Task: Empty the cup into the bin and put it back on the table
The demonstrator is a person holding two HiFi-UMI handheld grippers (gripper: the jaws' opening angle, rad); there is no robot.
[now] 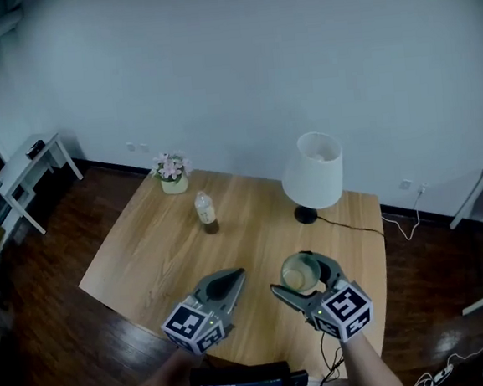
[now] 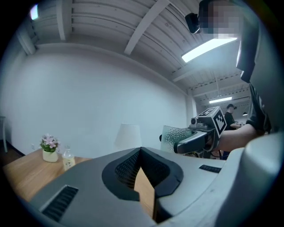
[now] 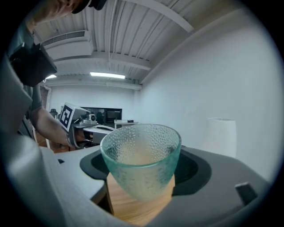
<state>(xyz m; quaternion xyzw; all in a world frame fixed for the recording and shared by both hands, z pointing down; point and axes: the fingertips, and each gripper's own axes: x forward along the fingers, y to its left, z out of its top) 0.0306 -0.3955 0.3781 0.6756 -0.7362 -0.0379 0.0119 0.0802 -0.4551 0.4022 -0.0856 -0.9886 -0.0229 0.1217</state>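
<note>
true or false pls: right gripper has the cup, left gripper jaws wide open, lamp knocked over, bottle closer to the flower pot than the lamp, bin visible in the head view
1. The right gripper has the cup. True: the glass cup sits clamped between its jaws, lifted off the table.
2. The left gripper has its jaws wide open. False: they meet at the tips with nothing between them.
3. The lamp is knocked over. False: it stands upright on the table.
4. The bottle is closer to the flower pot than to the lamp. True.
5. A bin shows in the head view. False: no bin is in view there.
</note>
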